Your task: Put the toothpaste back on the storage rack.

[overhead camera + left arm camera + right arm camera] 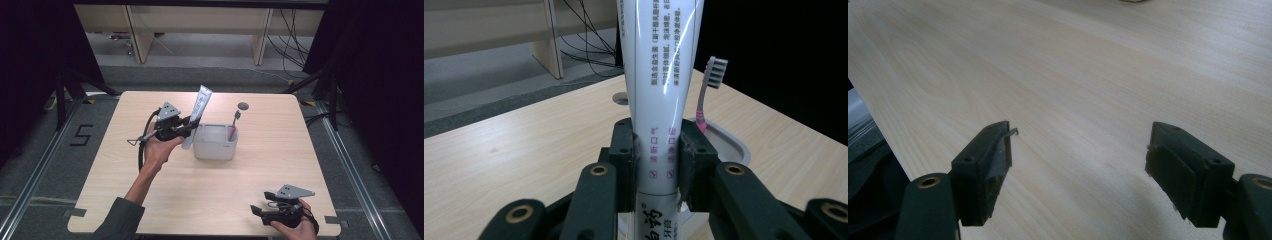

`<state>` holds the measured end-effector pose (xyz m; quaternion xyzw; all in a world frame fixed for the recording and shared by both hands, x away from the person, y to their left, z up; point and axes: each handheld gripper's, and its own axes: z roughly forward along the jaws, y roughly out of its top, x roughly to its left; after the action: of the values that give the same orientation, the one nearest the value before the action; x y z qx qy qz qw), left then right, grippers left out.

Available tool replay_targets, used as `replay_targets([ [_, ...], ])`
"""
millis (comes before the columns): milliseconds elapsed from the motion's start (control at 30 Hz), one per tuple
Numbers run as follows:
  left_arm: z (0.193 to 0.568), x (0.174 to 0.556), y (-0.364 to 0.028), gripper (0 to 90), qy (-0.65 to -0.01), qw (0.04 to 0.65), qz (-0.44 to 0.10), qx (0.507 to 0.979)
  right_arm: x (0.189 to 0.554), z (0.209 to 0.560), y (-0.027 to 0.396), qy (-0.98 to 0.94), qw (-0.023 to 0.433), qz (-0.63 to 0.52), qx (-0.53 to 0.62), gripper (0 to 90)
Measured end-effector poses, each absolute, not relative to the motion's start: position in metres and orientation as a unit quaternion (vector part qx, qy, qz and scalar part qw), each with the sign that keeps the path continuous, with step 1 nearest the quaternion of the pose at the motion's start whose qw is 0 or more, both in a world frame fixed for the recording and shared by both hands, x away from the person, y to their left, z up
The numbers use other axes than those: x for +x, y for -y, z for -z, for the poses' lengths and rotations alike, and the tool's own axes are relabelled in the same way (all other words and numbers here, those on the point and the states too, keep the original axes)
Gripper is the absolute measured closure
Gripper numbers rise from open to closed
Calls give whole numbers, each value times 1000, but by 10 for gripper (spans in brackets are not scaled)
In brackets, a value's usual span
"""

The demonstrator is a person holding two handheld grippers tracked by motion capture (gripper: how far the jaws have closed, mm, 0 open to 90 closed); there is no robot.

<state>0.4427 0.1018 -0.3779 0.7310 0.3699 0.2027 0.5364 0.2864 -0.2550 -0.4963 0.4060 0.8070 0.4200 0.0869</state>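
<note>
Pale wood table (210, 190), dark curtains both sides, grey floor and light furniture legs w/ cables behind.

Toothpaste tube (198, 114) is white and glossy w/ small pink and grey print down its side, flat crimped end up top. It stands nearly upright, leaning a bit, raised above the table at the left rim of the cup.

White cup (215, 143) sits near table centre. Inside it I see one toothbrush (234, 125), pink handle, grey head pointing up, leaning at the right side of the cup. In the left gripper view the toothbrush (709, 90) shows just right of the tube (659, 75).

Left gripper (657, 165): jaws clamped on the tube's lower body, pads pressed on both sides, tube between them running top to bottom.

Right gripper (1078, 160): jaws spread wide, nothing between them, just bare table under. I see it in the high view at the near right corner of the table (256, 210), well apart from cup and tube.
</note>
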Motion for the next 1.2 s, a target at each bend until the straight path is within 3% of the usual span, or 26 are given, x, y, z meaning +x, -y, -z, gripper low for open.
replay_targets([
  [1200, 380, 473, -45, 715, -352, 571, -207, 712, 287, 496, 256, -811, 96, -419, 397, 267],
])
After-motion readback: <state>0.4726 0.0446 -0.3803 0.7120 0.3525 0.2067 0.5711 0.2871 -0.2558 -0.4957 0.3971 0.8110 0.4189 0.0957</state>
